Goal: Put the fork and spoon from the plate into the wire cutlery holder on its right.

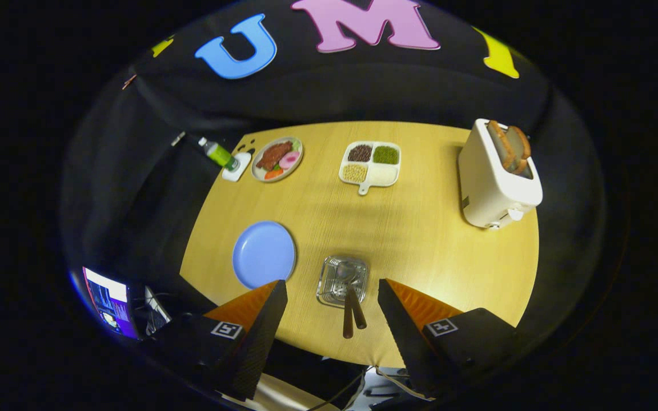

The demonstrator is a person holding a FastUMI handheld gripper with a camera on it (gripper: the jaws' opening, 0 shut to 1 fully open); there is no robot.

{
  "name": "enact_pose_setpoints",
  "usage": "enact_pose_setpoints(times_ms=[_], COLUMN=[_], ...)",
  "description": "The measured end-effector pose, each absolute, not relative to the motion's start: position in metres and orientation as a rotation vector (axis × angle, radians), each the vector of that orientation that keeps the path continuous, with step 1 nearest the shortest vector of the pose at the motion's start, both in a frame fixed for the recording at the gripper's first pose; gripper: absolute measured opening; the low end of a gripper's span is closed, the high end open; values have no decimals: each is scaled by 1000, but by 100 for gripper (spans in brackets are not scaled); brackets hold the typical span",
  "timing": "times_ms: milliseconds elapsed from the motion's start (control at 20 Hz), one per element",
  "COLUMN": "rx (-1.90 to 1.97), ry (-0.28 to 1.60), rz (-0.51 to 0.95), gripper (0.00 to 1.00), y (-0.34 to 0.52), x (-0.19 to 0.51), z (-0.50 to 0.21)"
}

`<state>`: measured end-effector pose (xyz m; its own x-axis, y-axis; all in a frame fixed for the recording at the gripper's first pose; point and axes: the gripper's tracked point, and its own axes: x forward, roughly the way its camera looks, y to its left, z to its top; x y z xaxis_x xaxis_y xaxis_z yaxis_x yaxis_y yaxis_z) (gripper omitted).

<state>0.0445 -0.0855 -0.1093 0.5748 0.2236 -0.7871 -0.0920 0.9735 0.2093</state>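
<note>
Look at the clear wire cutlery holder (342, 280) first. It sits on the round wooden table (420, 228), straight ahead of your gripper (332, 294), in the gap between the two fingers and a little past their tips. Two pieces of cutlery with brown wooden handles (352, 317) already stand in it. One has a shiny spoon bowl (345, 269) down inside the wires. I cannot tell which one is the fork, because the ends are too small to see. Both handles lean back toward you, side by side, and their long way runs from the holder to you.

The round blue plate (264, 254) lies just to the left of the holder, right in front of your left finger. It looks bare, so I think the job is done or very nearly done.

Your gripper is spread wide and holds nothing. The handles point into that gap but do not touch either finger. If you move, pull straight back so you do not bump them.

Farther away you can see a white toaster (494, 182) with bread (510, 148), a white tray of beans (370, 164), and a plate of food (277, 158).
</note>
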Motion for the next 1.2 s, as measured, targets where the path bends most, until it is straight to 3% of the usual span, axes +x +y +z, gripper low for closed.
enact_pose_setpoints(times_ms=[900,1200], rx=[70,17], ry=[-153,-208], rz=[-175,-243], gripper=[99,99], y=[-106,-107], x=[-25,-48], z=[146,130])
